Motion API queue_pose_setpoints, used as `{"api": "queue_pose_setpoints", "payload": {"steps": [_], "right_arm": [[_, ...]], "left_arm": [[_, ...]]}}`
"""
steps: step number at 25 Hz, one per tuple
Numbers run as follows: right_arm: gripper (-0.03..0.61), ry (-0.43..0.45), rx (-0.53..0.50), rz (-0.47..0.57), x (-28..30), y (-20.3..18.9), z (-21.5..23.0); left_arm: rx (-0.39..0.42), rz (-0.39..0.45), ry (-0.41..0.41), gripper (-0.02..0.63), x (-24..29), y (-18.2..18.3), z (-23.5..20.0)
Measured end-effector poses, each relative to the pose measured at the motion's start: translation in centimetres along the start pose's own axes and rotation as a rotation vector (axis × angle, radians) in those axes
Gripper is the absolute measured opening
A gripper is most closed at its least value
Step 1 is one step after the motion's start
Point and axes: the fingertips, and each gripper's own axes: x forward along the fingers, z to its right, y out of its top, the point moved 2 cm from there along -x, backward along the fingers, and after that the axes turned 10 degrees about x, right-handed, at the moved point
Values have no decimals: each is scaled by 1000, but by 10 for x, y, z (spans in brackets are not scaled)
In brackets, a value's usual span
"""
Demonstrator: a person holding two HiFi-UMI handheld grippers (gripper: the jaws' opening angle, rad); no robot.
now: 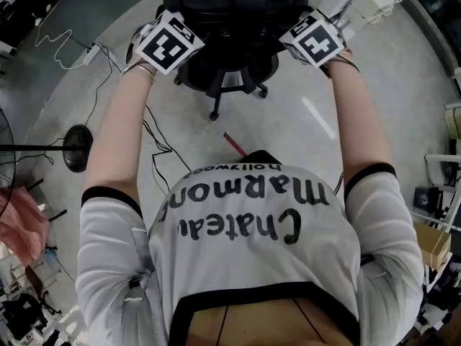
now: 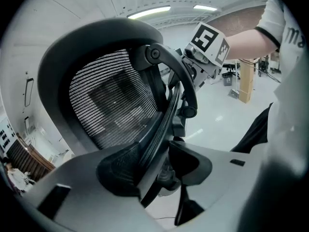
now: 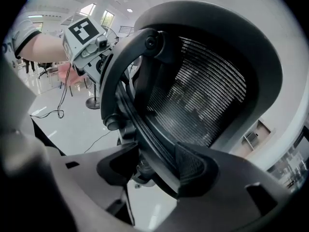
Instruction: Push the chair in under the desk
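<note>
The black mesh-backed chair [image 1: 229, 31] stands at the top centre of the head view on a pale concrete floor [image 1: 374, 92], with its castor base [image 1: 220, 85] showing below the backrest. The person reaches out with both bare arms and meets the backrest from either side. In the left gripper view, the left gripper [image 2: 164, 164] has its fingers closed on the dark rim of the backrest, and the mesh [image 2: 113, 100] fills the upper left of that frame. In the right gripper view, the right gripper [image 3: 153, 167] has its fingers standing wide around the opposite rim. The rim runs between them and lies against the finger at lower right, while the other finger does not clearly press. A round fan base [image 1: 77, 148] sits at mid-left of the head view, with loose cables [image 1: 155, 146] just beside it and a thin red object [image 1: 234, 143] near the frame's centre.
</note>
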Motion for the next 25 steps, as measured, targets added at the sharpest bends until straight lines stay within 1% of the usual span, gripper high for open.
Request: {"api": "queue_pose_setpoints", "payload": {"steps": [3,5,7,9,13,16,25], "right_arm": [[247,5,1,-9,7,-2,4],[249,8,1,-9,5,-3,11],[250,11,-4,-4,7,-6,33],[250,19,-8,-1,11,-9,59],[250,38,-16,-3,19,-10,80],[252,39,-40,22,27,-10,99],[253,81,-57,19,46,-9,146]], "left_arm": [[1,11,7,197,4,0,0],[9,13,26,196,6,7,-1],[24,13,46,196,18,23,-9],[26,13,49,195,35,38,-19],[-5,-10,25,192,52,47,-30],[-16,-30,31,191,64,54,-37],[-43,-55,35,186,99,75,-62]]}}
